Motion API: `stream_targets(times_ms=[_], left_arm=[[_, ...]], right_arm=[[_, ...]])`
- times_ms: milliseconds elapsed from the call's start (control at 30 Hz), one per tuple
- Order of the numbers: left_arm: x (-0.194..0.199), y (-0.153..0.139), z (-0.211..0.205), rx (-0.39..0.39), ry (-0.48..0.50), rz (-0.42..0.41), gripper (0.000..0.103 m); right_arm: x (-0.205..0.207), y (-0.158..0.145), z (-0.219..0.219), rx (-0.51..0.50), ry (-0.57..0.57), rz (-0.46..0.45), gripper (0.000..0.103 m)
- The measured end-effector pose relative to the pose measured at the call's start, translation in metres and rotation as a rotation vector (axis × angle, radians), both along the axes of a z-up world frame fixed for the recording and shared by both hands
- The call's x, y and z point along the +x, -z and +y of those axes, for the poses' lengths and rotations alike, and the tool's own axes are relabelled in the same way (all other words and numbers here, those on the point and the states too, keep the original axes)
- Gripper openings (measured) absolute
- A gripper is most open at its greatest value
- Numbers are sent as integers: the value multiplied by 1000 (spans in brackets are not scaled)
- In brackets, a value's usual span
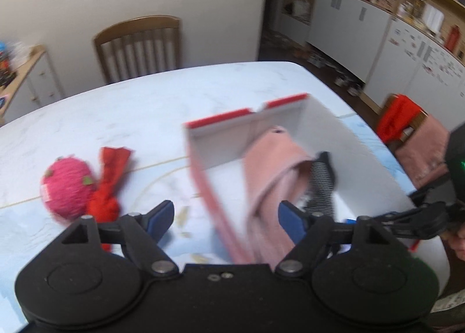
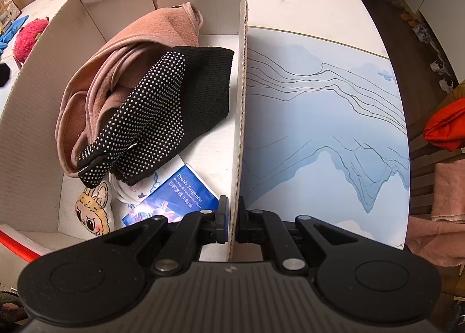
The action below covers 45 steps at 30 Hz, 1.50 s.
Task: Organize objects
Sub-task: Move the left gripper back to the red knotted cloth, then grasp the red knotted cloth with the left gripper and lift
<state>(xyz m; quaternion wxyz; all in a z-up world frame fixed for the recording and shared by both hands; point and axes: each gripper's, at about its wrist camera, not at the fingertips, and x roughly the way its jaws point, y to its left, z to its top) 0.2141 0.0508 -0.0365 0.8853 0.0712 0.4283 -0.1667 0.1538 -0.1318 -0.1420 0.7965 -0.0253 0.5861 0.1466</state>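
In the left wrist view, lower middle of the frame: left gripper (image 1: 225, 218) spread wide, nothing between the blue pads (image 1: 161, 217), hanging above the near red wall of the cardboard box (image 1: 203, 176). Inside the box, centre right: pink fleece cloth (image 1: 273, 164) with a black dotted glove (image 1: 321, 185) against it, likely already sorted. Still out on the table (image 1: 145, 106), left of the frame: fuzzy pink ball (image 1: 66, 187) touching a knotted red cloth (image 1: 109, 185), probably next in line. Plenty of bare tabletop between those two and the box; table edge well behind, wooden chair (image 1: 138, 45) beyond it.

In the right wrist view, lower middle: right gripper (image 2: 232, 221) clamped on the box's right-hand wall, one pad each side of the corrugated edge, seemingly to steady the box while filling goes on. Left of that wall: fleece in the upper centre, glove draped over it, a blue tissue packet (image 2: 180, 196) and a small plush face (image 2: 93, 214) on the floor at lower left. Free room remaining only along the far end and the right wall. Right of the wall: open printed table surface, edge curving away at far right.
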Motion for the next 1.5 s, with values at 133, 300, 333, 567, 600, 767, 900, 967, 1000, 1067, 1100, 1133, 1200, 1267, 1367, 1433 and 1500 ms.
stream_targets(times_ms=[133, 300, 333, 567, 600, 767, 900, 967, 1000, 1067, 1100, 1133, 1200, 1267, 1367, 1433, 1500], left_arm=[[9, 1, 31, 12, -67, -23, 90], [23, 9, 63, 22, -138, -35, 101], [26, 12, 68, 22, -144, -32, 101], [49, 42, 100, 22, -188, 1, 101], [52, 46, 104, 16, -191, 10, 101], [66, 69, 111, -11, -198, 75, 101], [75, 79, 111, 9, -196, 85, 101], [81, 84, 111, 23, -201, 92, 101], [84, 86, 111, 32, -206, 93, 101], [89, 92, 111, 49, -218, 97, 100], [92, 94, 111, 55, -224, 102, 99], [94, 97, 111, 61, -233, 108, 96], [98, 103, 111, 70, -248, 129, 90], [100, 107, 111, 77, -256, 142, 78], [100, 111, 108, 91, -260, 144, 67], [100, 111, 107, 88, -260, 141, 61], [100, 111, 106, 83, -259, 139, 50]], right_arm=[[0, 0, -1, -5, 6, 4, 4], [2, 1, 1, -10, 21, 9, 4], [2, 1, 1, -11, 24, 11, 4], [3, 0, 6, -33, 45, 22, 4], [3, 0, 6, -34, 48, 23, 4], [5, 0, 8, -41, 62, 35, 4], [5, -1, 8, -40, 70, 40, 4], [6, -1, 8, -40, 73, 44, 4], [6, -1, 8, -40, 74, 45, 4], [7, 0, 8, -40, 75, 48, 4], [7, 0, 8, -39, 75, 49, 4], [7, 0, 8, -38, 75, 50, 4], [8, 0, 7, -35, 76, 53, 4], [8, 1, 7, -35, 76, 55, 4], [9, 1, 7, -33, 75, 54, 4], [9, 1, 6, -30, 77, 55, 4], [10, 1, 6, -29, 77, 55, 4]])
